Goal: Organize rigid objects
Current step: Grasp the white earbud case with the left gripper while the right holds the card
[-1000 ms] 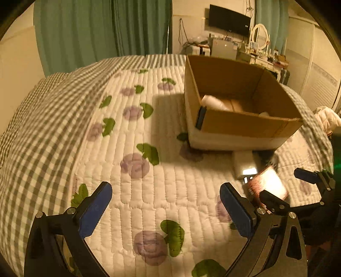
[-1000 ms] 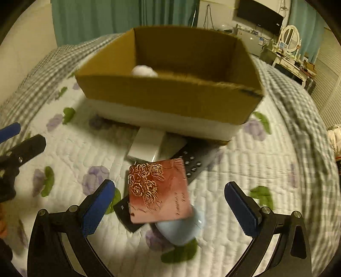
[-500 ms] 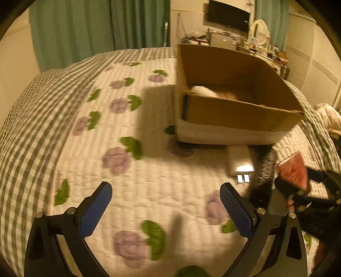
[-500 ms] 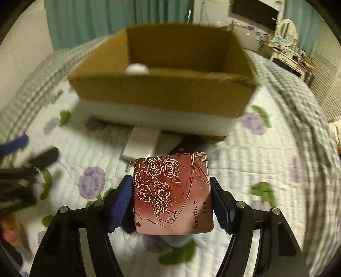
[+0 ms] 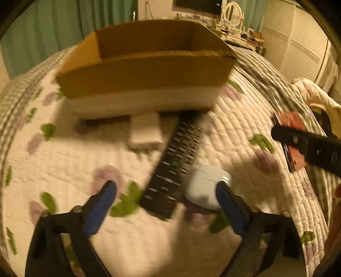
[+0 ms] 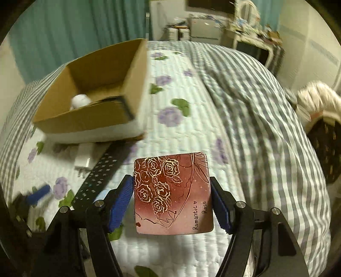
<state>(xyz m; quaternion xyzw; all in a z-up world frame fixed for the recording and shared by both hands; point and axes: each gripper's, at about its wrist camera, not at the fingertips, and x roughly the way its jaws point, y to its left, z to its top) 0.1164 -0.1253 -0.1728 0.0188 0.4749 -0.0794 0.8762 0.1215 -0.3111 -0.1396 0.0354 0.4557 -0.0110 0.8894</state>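
Note:
My right gripper (image 6: pixel 171 202) is shut on a red tin with gold roses (image 6: pixel 172 191) and holds it above the bed; the tin also shows in the left wrist view (image 5: pixel 291 136). My left gripper (image 5: pixel 166 204) is open, its fingers either side of a black remote (image 5: pixel 177 162) and a pale blue case (image 5: pixel 205 187) on the quilt. A white box (image 5: pixel 146 132) lies by the remote. The cardboard box (image 5: pixel 147 64) stands behind them; in the right wrist view the box (image 6: pixel 93 115) holds a white object (image 6: pixel 80 101).
The floral quilt (image 5: pixel 64 162) covers the bed, with a grey checked blanket (image 6: pixel 266 119) on the right. A dresser and TV (image 5: pixel 198 4) stand at the back wall. A bundle of cloth (image 6: pixel 315 100) lies off the right side.
My right gripper has lifted the red tin and swung right, away from the box. My left gripper has moved right over the remote and blue case.

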